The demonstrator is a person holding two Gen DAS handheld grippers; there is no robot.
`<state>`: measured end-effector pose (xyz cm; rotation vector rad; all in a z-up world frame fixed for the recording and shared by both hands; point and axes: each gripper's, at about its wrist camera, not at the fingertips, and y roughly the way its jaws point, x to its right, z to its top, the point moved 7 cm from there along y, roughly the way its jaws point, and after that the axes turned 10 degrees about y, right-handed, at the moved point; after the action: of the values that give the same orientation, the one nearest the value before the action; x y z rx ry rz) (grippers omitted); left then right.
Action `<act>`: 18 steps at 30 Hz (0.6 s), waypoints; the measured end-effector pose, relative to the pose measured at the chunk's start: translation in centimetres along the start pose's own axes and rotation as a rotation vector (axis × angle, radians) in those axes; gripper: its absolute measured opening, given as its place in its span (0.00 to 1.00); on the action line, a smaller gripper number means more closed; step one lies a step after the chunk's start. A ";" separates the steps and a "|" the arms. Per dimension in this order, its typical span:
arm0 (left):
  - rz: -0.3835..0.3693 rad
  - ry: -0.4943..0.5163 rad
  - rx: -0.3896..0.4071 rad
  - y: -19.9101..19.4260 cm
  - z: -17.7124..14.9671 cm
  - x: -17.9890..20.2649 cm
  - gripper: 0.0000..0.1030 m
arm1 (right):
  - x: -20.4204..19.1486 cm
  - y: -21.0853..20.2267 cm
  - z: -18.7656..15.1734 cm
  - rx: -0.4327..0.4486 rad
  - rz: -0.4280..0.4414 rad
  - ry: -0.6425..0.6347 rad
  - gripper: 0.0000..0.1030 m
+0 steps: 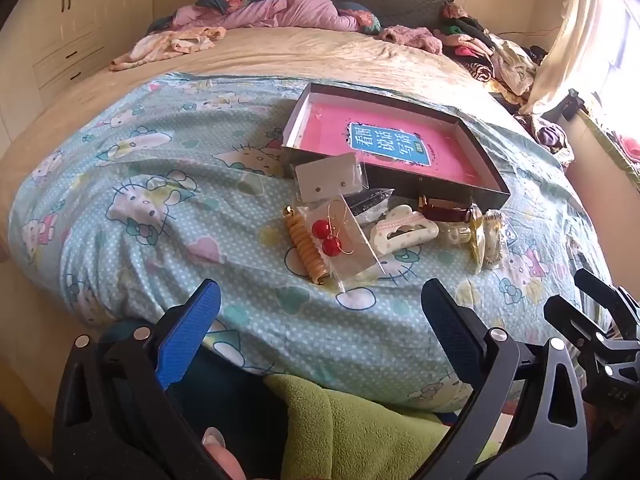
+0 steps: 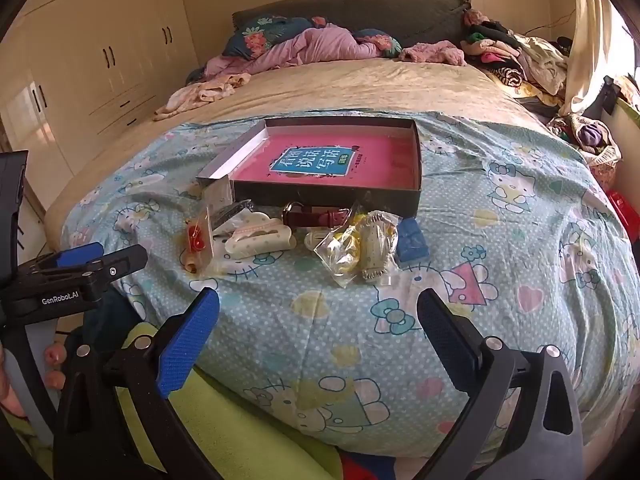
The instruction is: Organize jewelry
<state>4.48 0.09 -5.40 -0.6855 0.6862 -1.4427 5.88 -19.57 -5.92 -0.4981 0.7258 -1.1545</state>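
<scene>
Both my claws, left claw and right claw, gape wide and empty. Ahead lie the jewelry pile and box. Only my right view shows a blue pouch.

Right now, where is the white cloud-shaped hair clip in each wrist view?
Left wrist: white hair clip lies right of centre, right of the red earrings card.
Right wrist: white hair clip lies left of centre.
Shared landmark: the box with pink book behind it.
</scene>
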 end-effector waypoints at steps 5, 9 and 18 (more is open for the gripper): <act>-0.004 -0.005 0.001 0.0 0.1 0.0 0.91 | -0.4 -0.1 0.0 -0.001 0.004 0.000 0.96; -0.009 0.005 0.004 -0.6 0.3 0.4 0.91 | -0.5 0.0 0.1 0.002 0.005 -0.009 0.96; -0.008 0.007 0.011 -1.1 0.8 0.7 0.91 | -0.8 -0.1 0.1 0.006 0.014 -0.018 0.96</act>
<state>4.41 -0.65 -3.99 -0.6758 0.6809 -1.4556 5.72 -18.91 -5.52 -0.4967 0.7086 -1.1371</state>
